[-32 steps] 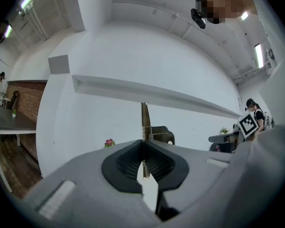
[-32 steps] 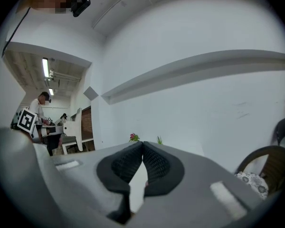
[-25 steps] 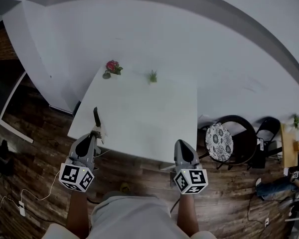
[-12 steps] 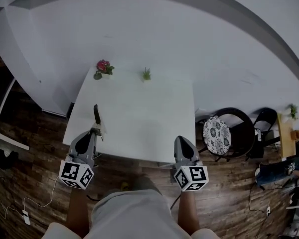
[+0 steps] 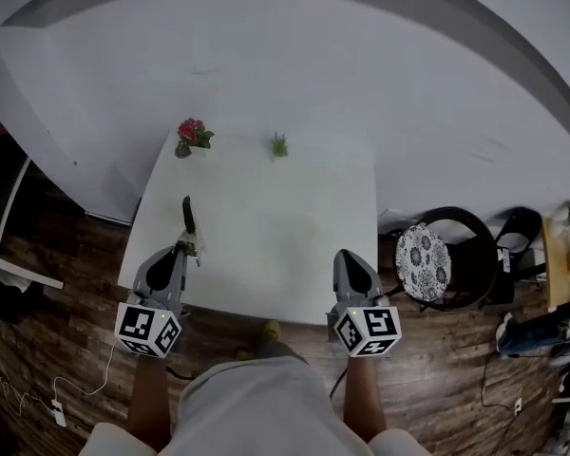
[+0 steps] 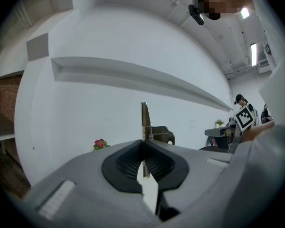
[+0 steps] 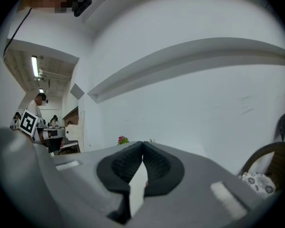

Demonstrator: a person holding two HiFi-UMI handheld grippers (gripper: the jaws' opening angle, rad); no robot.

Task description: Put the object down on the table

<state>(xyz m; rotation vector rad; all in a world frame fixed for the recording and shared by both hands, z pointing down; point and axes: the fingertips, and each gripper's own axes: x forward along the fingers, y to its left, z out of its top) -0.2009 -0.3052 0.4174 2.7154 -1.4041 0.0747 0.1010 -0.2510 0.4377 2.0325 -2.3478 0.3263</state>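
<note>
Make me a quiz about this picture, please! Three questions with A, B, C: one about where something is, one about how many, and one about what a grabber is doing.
1. Where on the table is the pink flower?
A. the middle
B. the near edge
C. the far left corner

2. How many little plants stand on the table?
A. one
B. two
C. four

3. What is the left gripper doing?
A. it is shut on a thin dark tool
B. it is wide open and empty
C. it holds the flower

Answers:
1 C, the flower sits by the far left corner.
2 B, only the pink flower and a small green plant stand there.
3 A, its jaws are pressed together on the tool, which sticks up above them.
</note>
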